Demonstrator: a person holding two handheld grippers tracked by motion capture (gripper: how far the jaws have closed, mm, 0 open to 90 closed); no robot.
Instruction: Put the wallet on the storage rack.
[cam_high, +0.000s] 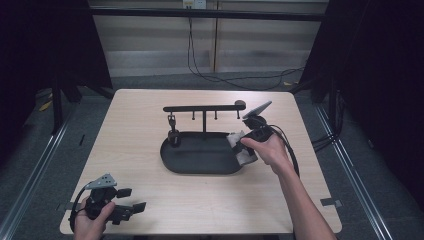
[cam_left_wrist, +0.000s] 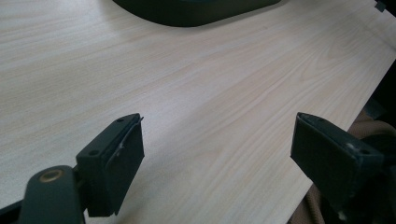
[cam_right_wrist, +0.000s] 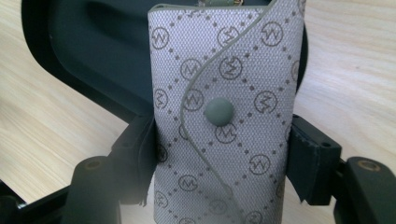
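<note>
A grey patterned key pouch (cam_right_wrist: 224, 121) with a round snap button is clamped between the jaws of my right gripper (cam_right_wrist: 222, 149). In the high view the pouch (cam_high: 241, 148) hangs over the right end of a black oval tray (cam_high: 200, 156), with my right gripper (cam_high: 248, 145) held by a hand. A black rack (cam_high: 204, 108) with small hooks rises from the tray's back edge; a small dark item (cam_high: 173, 136) hangs below it at the left. My left gripper (cam_high: 131, 200) rests open near the table's front left corner, nothing between its fingers (cam_left_wrist: 116, 154).
The light wooden table (cam_high: 150, 120) has bare room around the tray. The tray's rim (cam_left_wrist: 196, 14) lies far ahead of the left gripper. Cables (cam_high: 210, 75) run over the floor behind the table. Dark curtains flank both sides.
</note>
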